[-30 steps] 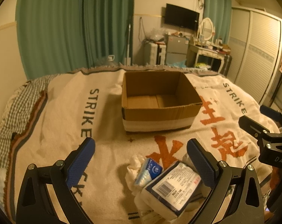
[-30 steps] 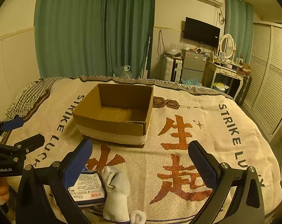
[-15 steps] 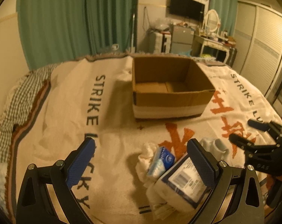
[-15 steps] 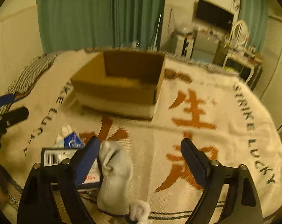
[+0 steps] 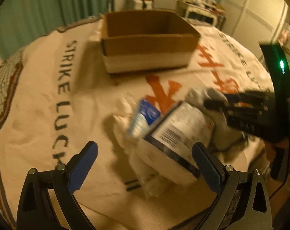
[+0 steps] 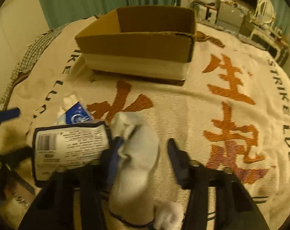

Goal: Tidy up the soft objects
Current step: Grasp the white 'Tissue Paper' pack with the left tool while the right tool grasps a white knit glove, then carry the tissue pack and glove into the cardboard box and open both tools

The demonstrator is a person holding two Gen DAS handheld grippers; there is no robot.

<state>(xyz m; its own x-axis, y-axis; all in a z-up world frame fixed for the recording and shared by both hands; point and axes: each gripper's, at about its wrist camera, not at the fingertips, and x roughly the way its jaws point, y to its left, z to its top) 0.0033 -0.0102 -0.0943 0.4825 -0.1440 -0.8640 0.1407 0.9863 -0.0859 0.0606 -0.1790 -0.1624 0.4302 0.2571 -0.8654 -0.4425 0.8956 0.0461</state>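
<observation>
An open cardboard box stands on the bed blanket. In front of it lies a pile: a white pack with a barcode, a small blue tissue pack, white cloth and a grey-white sock. My left gripper is open, low over the barcode pack. My right gripper is open with its fingers on both sides of the sock, closing in; it shows blurred at the right in the left wrist view.
The cream blanket with orange characters covers the bed. A checked cloth edge lies at the far left. Green curtains, a dresser and wardrobe stand beyond the bed.
Both grippers have dropped lower and closer to the pile. The right gripper has moved onto the sock and its fingers have narrowed around it.
</observation>
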